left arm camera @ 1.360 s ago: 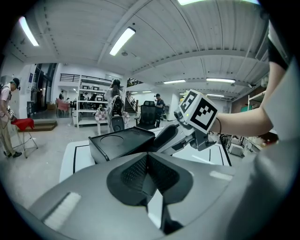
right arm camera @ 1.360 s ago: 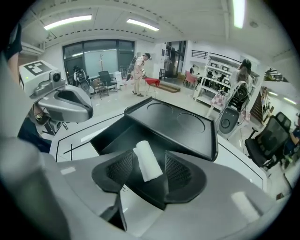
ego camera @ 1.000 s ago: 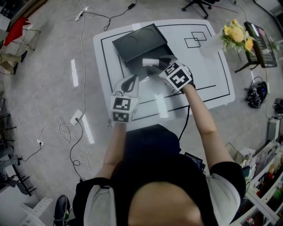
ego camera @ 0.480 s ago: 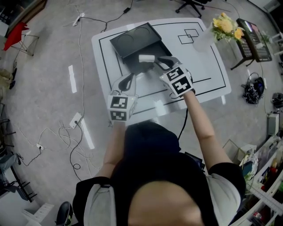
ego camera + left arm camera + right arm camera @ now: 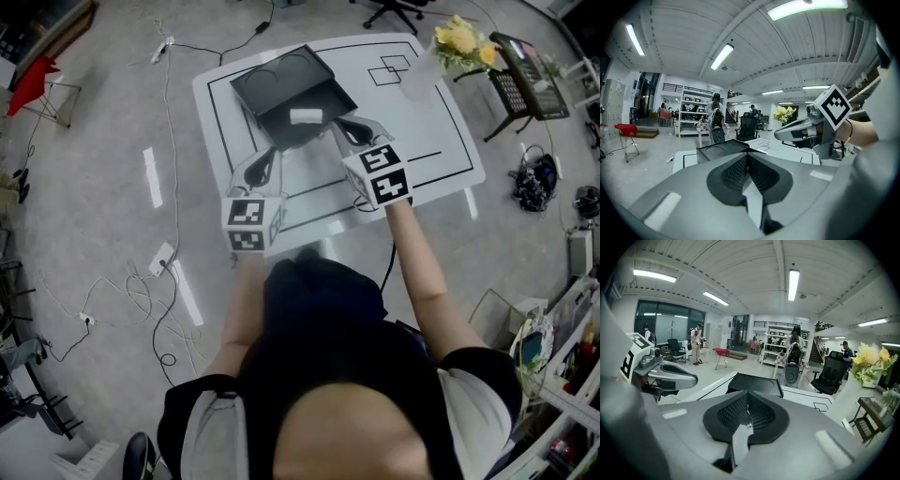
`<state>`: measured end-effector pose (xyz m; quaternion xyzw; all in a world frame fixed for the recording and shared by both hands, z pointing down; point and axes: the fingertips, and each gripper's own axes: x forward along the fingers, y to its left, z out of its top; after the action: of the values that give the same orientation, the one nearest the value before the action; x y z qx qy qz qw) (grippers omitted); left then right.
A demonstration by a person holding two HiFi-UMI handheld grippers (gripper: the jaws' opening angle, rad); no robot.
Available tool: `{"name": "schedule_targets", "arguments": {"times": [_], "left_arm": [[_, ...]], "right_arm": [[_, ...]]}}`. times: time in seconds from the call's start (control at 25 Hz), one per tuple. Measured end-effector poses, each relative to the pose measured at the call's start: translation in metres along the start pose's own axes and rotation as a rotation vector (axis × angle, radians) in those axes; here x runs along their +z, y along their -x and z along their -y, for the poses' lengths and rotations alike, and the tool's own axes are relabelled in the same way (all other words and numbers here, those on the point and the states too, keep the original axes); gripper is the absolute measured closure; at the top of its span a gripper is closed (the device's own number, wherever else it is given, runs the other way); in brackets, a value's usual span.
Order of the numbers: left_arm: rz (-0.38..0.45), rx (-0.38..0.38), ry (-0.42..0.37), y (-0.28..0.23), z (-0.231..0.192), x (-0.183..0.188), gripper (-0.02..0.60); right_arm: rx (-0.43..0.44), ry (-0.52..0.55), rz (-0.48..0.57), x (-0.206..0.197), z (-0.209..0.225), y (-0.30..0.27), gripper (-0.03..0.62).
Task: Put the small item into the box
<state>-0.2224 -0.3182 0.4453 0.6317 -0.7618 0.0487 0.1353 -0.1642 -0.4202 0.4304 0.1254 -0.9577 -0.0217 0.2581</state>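
The black box [image 5: 281, 86] lies open on the white table [image 5: 427, 141], and the small white item [image 5: 306, 116] rests in its near part. My right gripper [image 5: 339, 126] hovers just right of the item, apart from it, jaws shut and empty. My left gripper [image 5: 264, 167] hangs over the table in front of the box, also shut on nothing. In the left gripper view the box [image 5: 723, 149] stands ahead and the right gripper [image 5: 783, 134] at right. The right gripper view shows the box [image 5: 754, 383] ahead and the left gripper [image 5: 677, 376] at left.
A bunch of yellow flowers [image 5: 457, 39] stands at the table's far right corner, next to a black stand [image 5: 523, 75]. Black lines and small squares [image 5: 394, 67] are drawn on the table. Cables [image 5: 131, 291] run across the floor at left.
The right gripper has drawn back from the white item, which stays lying in the box. Its jaws have closed. The left gripper has barely moved.
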Motion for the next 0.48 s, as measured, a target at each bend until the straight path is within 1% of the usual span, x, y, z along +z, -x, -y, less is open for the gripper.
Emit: {"name": "schedule_targets", "arguments": {"times": [0.2,0.48], "left_arm": [[0.035,0.004,-0.009,0.012,0.004,0.010,0.571],[0.077,-0.026,0.054,0.025,0.010,0.016,0.571]], "right_arm": [[-0.042,-0.069,0.065,0.007,-0.003,0.022,0.592],[-0.114,-0.190,0.183,0.010,-0.006,0.051,0.592]]}}
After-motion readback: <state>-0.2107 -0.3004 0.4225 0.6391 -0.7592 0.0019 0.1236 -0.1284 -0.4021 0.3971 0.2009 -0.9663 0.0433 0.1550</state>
